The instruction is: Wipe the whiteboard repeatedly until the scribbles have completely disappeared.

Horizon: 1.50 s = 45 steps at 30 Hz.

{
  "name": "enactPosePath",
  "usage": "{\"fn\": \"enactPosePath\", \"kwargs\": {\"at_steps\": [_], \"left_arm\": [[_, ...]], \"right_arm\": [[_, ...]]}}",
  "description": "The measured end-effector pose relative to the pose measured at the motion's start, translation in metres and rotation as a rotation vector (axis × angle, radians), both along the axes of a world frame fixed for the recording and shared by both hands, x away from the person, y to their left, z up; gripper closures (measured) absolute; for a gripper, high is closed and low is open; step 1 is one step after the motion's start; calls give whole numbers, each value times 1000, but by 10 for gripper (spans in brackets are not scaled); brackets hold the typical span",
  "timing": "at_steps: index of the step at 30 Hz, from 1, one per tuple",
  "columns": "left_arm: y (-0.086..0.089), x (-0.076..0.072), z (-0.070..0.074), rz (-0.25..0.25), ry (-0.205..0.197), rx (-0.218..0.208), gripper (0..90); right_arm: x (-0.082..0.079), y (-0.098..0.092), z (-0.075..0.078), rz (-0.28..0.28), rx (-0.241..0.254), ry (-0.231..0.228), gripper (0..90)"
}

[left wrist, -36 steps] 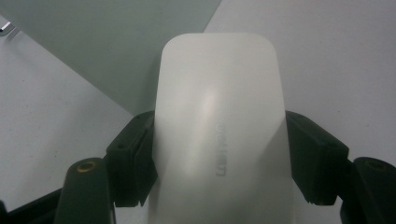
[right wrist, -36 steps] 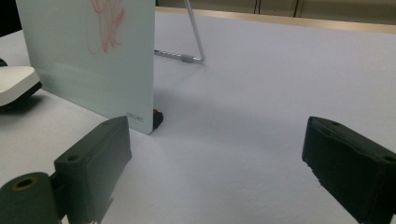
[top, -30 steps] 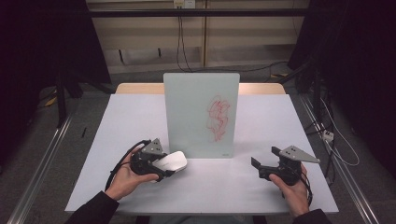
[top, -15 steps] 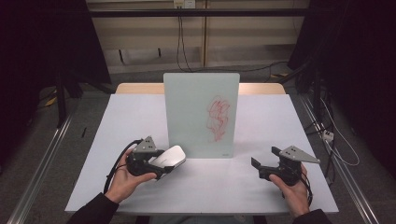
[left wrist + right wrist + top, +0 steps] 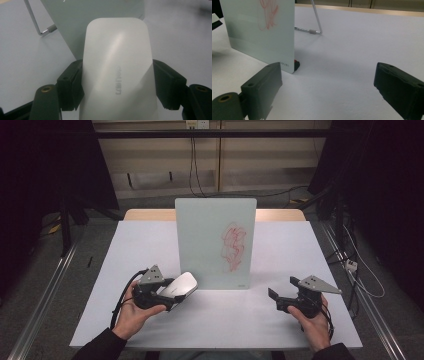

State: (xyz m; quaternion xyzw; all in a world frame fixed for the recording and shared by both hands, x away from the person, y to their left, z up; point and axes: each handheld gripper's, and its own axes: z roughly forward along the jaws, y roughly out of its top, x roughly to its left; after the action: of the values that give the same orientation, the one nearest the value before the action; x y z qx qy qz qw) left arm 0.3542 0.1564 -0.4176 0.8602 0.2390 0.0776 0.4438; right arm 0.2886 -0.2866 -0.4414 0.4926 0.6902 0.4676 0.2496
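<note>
My left tongs (image 5: 167,292), clamped on the white eraser (image 5: 178,285), have edged toward the board (image 5: 215,242) at center frame — wiping seems next — while my right tongs (image 5: 280,299) wait apart.

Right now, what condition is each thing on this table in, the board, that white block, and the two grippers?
Glass board: upright on the table, propped by a wire stand behind, red scribble on its face.
White eraser: clamped, lifted near the board's lower left corner.
Left gripper: shut on the white eraser.
Right gripper: open, holding nothing, low over the table.
</note>
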Motion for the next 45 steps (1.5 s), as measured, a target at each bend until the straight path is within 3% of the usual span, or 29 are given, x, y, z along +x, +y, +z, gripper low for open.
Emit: {"fn": "enactPosePath", "kwargs": {"at_steps": [4, 15, 23, 26, 31, 45], "left_arm": [[-2, -1, 3, 11, -13, -29, 311], [-13, -9, 16, 21, -68, -39, 311], [-24, -12, 23, 4, -143, 13, 311], [-29, -13, 25, 11, -163, 11, 311], [-35, -14, 29, 17, -239, 42, 311], [-53, -8, 38, 19, -363, 70, 311]], "right_arm": [[0, 0, 0, 10, -7, -3, 76], [-3, -1, 0, 10, -6, -5, 76], [-1, 0, 0, 11, -4, 1, 76], [-1, 0, 0, 13, -4, -2, 76], [-2, 0, 0, 13, -3, -3, 76], [-2, 0, 0, 14, -3, -2, 76]]}}
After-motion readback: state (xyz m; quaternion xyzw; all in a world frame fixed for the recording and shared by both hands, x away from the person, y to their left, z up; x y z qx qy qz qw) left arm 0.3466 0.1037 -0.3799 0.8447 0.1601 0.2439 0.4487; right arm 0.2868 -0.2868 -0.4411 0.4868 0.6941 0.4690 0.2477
